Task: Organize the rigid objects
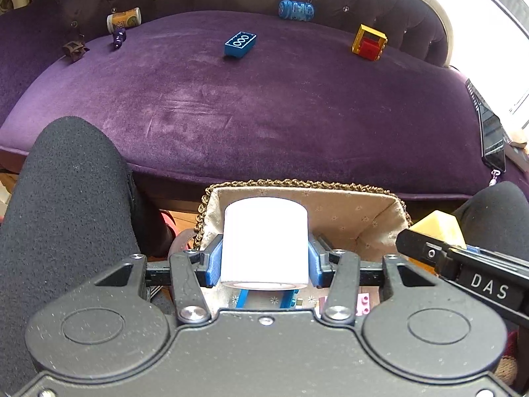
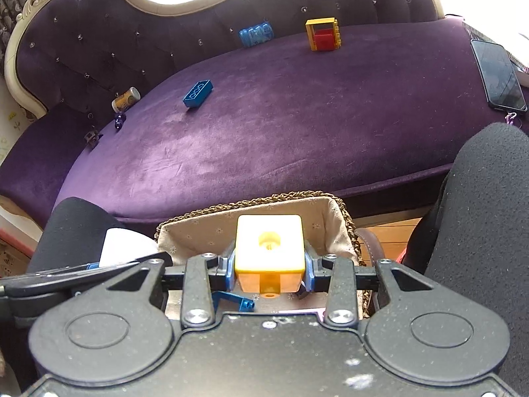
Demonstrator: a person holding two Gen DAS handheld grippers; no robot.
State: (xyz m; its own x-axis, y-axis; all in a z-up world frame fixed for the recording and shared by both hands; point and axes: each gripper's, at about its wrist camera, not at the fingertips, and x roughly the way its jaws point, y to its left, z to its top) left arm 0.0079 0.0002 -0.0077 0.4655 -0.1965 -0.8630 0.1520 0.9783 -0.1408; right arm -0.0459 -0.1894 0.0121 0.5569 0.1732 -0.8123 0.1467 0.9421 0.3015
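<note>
Crowding is the main risk we see: both grippers hang over the same small fabric-lined basket (image 1: 373,211) at once, and the right gripper (image 2: 269,264) reaches in just beside the left gripper (image 1: 264,264), so a careless release could knock one tool against the other or tip a piece over the braided rim. The white cylinder (image 1: 264,241) sits squarely between the left jaws, pinched on both flanks by the blue pads, its lower end above the blue and pink pieces already lying in the basket; dropped from here it may land on them and roll. The yellow block (image 2: 269,248) is clamped likewise between the right jaws, centred, above the basket floor. We judge both loads are ready to be let go, one after the other. Left on the purple sofa (image 1: 264,115) are a blue brick (image 1: 240,43), a yellow-and-red block (image 1: 369,43), a blue bottle (image 1: 296,10) and a small yellow jar (image 1: 124,19).
</note>
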